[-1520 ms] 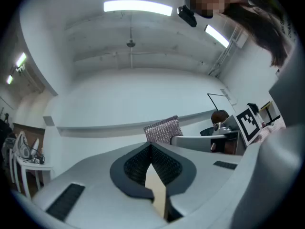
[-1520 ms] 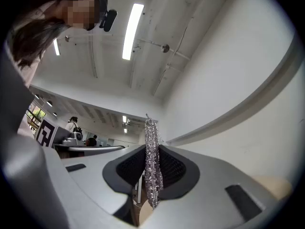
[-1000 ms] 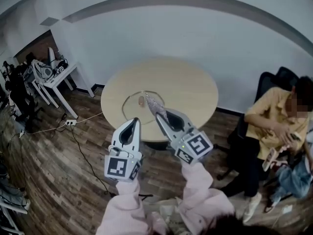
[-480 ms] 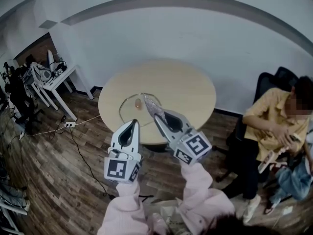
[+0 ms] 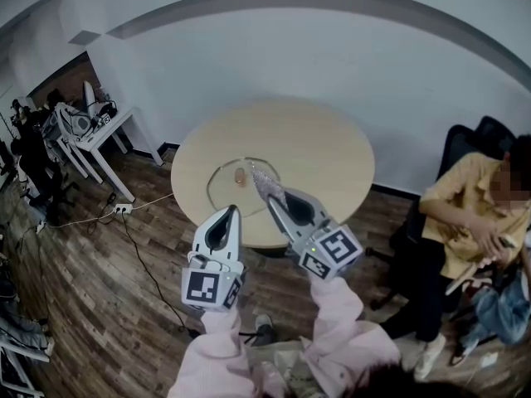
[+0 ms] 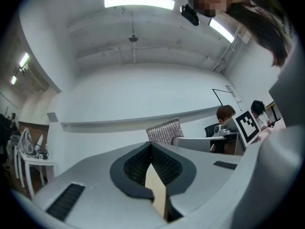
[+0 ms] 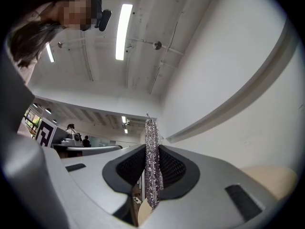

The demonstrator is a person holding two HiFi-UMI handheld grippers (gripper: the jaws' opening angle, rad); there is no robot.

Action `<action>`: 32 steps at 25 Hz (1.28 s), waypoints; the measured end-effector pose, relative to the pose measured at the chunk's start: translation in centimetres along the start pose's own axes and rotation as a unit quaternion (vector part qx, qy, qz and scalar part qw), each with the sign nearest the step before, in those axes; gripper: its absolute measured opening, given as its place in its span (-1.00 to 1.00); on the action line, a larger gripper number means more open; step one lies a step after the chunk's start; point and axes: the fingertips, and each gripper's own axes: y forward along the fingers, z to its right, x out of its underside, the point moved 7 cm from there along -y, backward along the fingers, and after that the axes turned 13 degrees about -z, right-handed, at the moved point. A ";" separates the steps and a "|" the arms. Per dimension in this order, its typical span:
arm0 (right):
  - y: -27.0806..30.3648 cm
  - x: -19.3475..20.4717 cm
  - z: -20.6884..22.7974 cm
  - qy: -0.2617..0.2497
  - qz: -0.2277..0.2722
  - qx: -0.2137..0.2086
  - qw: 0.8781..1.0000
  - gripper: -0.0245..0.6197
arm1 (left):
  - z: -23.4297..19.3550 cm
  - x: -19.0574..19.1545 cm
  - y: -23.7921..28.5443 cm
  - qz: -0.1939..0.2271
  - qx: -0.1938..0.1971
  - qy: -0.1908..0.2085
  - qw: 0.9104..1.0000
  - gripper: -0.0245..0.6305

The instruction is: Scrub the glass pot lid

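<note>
Head view. The glass pot lid (image 5: pixel 235 182) lies flat on the round table (image 5: pixel 332 152), on the near-left part of the top, with its knob (image 5: pixel 239 173) up. My right gripper (image 5: pixel 272 197) reaches in over the table's near edge. A silver scrub pad (image 5: pixel 263 181) sticks out from its tips and overlaps the lid's right rim. I cannot tell from here whether the pad touches the glass. My left gripper (image 5: pixel 229 211) is held lower and to the left, short of the table edge and apart from the lid. A person (image 5: pixel 473 218) sits at the far right, and a white desk (image 5: pixel 106 129) stands at the far left.

Left gripper view. The two jaws meet at the tips with nothing pinched between them. A tan sliver of table shows through the gap behind the tips. Beyond the tips I see the scrub pad and the right gripper's marker cube (image 6: pixel 248 124).

Right gripper view. The jaws are pressed onto the scrub pad, which stands on edge between the black pads and pokes out past the tips. The lid is not in this view.
</note>
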 end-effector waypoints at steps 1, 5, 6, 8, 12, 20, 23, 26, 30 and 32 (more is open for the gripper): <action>0.4 0.1 0.2 0.000 -0.001 0.001 1.000 -0.68 | -0.4 0.2 0.2 -0.001 -0.001 -0.001 1.000 -0.93; 1.7 0.2 1.0 -0.001 -0.005 0.006 1.000 -0.68 | -1.9 0.7 1.2 -0.002 -0.001 -0.005 1.000 -0.93; 2.2 0.2 1.3 0.000 -0.004 0.008 1.000 -0.69 | -2.3 0.7 1.6 -0.002 0.000 -0.004 1.000 -0.93; 3.3 0.4 1.9 0.001 -0.005 0.011 1.000 -0.69 | -3.4 0.6 2.4 -0.001 0.001 -0.003 1.000 -0.93; 5.2 0.7 2.7 0.006 -0.007 0.013 1.000 -0.69 | -5.2 0.9 4.0 -0.002 0.003 -0.005 1.000 -0.93; 8.8 1.7 4.5 0.017 -0.018 0.022 0.999 -0.69 | -8.4 2.1 6.8 -0.009 0.015 -0.015 1.000 -0.93; 9.9 2.2 4.9 0.021 -0.020 0.025 0.999 -0.69 | -9.5 2.7 7.5 -0.012 0.018 -0.018 1.000 -0.93; 11.2 2.7 5.1 0.021 -0.024 0.026 0.999 -0.69 | -10.8 3.3 8.1 -0.015 0.019 -0.022 0.999 -0.93; 12.8 3.4 5.4 0.026 -0.031 0.028 0.999 -0.69 | -12.3 4.1 8.9 -0.019 0.021 -0.028 0.999 -0.93; 13.6 3.6 5.5 0.028 -0.032 0.031 0.999 -0.69 | -13.0 4.4 9.3 -0.020 0.023 -0.029 0.999 -0.93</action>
